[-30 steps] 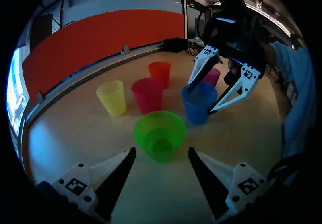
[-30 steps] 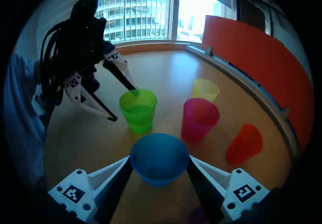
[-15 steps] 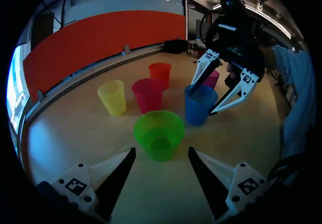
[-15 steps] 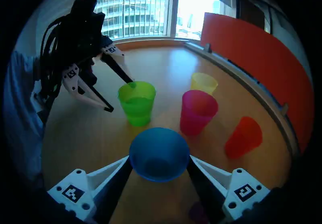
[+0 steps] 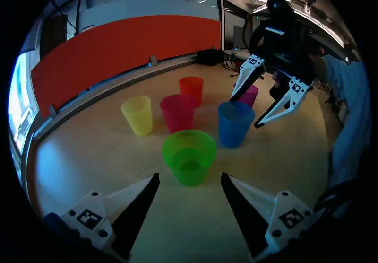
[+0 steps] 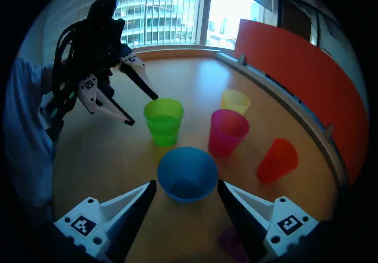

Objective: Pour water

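**Two open tools, a cup in front of each**

In the left gripper view, the left tool (image 5: 189, 175) is spread wide and grips nothing. A square black-and-white coded marker (image 5: 90, 218) sits at the base of each finger, and it is the only printing to be seen. The green cup (image 5: 189, 156) stands upright on the table (image 5: 85, 154) just ahead of the fingertips, in line with the gap and touched by neither finger. Its lower part looks darker, as if it holds liquid.

In the right gripper view, the right tool (image 6: 185, 182) is also spread and empty, with the same kind of markers. The blue cup (image 6: 187, 173) stands upright just ahead of its fingertips, centred on the gap and apart from both fingers. I cannot tell whether anything is in it.

Past these two cups stand a pink cup (image 6: 227, 133), a yellow cup (image 6: 235, 101) behind it and an orange cup (image 6: 278, 160) off to the side, all upright. A purple cup (image 5: 249, 95) stands behind the blue one. An orange screen (image 6: 302, 69) runs along the table's far edge, and beyond it is a window (image 6: 156, 12).
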Available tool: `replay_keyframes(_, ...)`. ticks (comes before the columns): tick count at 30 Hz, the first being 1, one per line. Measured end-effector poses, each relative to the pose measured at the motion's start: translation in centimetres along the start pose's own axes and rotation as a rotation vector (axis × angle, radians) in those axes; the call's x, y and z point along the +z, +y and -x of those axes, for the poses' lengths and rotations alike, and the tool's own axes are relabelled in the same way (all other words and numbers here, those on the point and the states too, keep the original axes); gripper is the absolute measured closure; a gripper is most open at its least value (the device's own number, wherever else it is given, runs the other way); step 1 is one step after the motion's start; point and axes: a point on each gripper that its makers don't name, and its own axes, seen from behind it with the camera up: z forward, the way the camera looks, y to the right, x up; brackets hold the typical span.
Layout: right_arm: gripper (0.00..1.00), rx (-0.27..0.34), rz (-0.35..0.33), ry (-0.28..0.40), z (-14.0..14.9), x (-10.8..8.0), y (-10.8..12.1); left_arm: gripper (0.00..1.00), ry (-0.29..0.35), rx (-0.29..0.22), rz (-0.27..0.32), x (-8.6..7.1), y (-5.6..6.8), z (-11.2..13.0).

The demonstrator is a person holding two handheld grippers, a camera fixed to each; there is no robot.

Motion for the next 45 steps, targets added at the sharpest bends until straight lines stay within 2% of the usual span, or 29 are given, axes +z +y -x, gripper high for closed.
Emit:
replay_keyframes(9, 0.00, 0.003, 0.044, 0.064, -0.8, -3.1, 0.1, 0.03, 0.029, -0.014, -0.036, -1.8, -0.3, -0.7)
replay_keyframes(16, 0.00, 0.032, 0.098, 0.162, -2.4, -5.6, 0.6, 0.03, 0.104, -0.038, -0.083, -3.5, -0.9, -2.7)
replay_keyframes(24, 0.00, 0.066, 0.162, 0.264, -3.8, -8.5, 0.9, 0.03, 0.196, -0.051, -0.176, -5.9, -2.5, -5.0)
replay_keyframes(29, 0.00, 0.094, 0.220, 0.343, -4.9, -10.4, 1.3, 0.03, 0.252, -0.047, -0.260, -7.4, -3.6, -6.1)
replay_keyframes(36, 0.00, 0.131, 0.329, 0.458, -6.5, -13.3, 2.2, 0.03, 0.325, -0.003, -0.354, -9.2, -3.7, -7.8)
replay_keyframes(45, 0.00, 0.211, 0.465, 0.563, -6.7, -16.5, 3.8, 0.03, 0.425, -0.028, -0.456, -11.9, -4.7, -9.1)
